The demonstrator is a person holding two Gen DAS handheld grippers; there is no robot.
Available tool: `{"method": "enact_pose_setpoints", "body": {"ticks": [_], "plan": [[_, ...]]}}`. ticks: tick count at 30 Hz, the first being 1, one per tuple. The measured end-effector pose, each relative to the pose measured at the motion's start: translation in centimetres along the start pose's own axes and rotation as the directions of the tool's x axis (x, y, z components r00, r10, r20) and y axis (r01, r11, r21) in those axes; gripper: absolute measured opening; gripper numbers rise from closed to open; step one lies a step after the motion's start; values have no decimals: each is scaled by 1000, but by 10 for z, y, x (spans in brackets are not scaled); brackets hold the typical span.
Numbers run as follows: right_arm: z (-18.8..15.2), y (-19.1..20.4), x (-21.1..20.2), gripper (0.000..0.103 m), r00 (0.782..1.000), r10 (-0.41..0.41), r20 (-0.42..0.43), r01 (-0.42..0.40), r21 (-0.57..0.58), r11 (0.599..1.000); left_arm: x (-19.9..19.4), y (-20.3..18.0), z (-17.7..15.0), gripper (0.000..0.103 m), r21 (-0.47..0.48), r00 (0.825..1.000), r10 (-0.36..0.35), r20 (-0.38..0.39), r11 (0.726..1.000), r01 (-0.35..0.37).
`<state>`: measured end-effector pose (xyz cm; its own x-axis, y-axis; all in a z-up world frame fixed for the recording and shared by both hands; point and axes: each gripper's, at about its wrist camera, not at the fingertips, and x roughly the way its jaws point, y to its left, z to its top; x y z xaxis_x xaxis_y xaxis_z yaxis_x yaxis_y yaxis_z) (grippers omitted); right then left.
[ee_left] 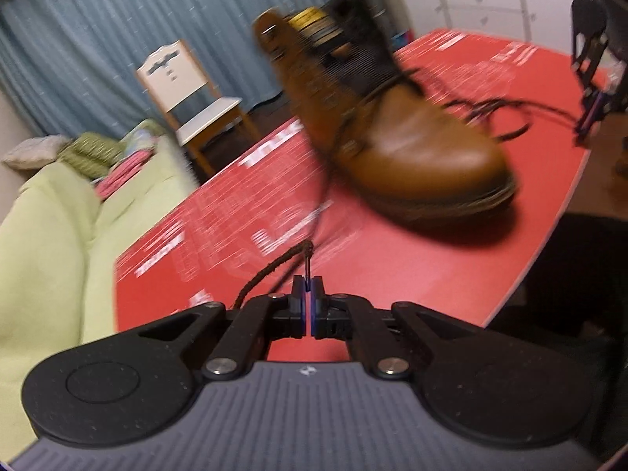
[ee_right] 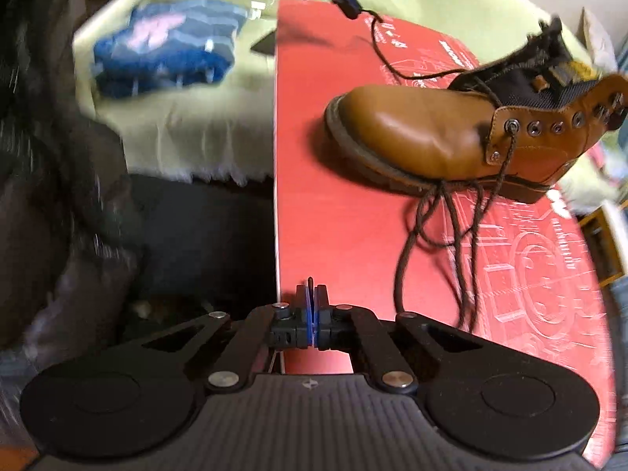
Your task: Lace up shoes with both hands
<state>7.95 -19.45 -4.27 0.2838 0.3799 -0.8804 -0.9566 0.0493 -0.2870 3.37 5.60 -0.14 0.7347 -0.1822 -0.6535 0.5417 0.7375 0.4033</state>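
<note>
Red mat [ee_left: 412, 259]: boot [ee_left: 412, 145], both grippers pinching lace [ee_right: 428, 227].

Boot [ee_right: 451, 137] on table [ee_right: 333, 235], btwn both tongs; lace [ee_right: 431, 227] trails off its side; chair [ee_left: 188, 90] behind.

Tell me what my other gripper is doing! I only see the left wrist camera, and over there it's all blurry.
Observer: The right gripper is shut, and a lace tip pokes out between its fingers.
Operator: How many holes is the string through on that side?
Observer: Only one, the eyelet nearest the toe on the boot. The others in that row look empty.
Operator: Is the string pulled tight?
Observer: No. It lies in slack loops on the red mat beside the boot.
</note>
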Motion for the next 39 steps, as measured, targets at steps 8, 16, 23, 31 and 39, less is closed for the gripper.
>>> {"method": "enact_pose_setpoints", "body": {"ticks": [8,16,23,31,39], "plan": [[-22,18,-28,16,994,-107,-14,106,274,956,-4,-42,19,1,29,991,-112,75,993,110],[-95,-4,-45,19,971,-193,142,-128,988,83,-4,-56,33,1,60,979,-157,128,987,151],[-83,3,-43,19,920,-341,192,-210,977,-18,-4,-60,32,1,53,971,-181,156,983,175],[-70,-5,-14,19,959,-263,106,-78,990,114,-5,-58,23,1,28,969,-190,160,982,188],[-90,19,-52,15,968,-245,61,-69,997,-26,1,-58,20,1,25,962,-211,173,977,210]]}}
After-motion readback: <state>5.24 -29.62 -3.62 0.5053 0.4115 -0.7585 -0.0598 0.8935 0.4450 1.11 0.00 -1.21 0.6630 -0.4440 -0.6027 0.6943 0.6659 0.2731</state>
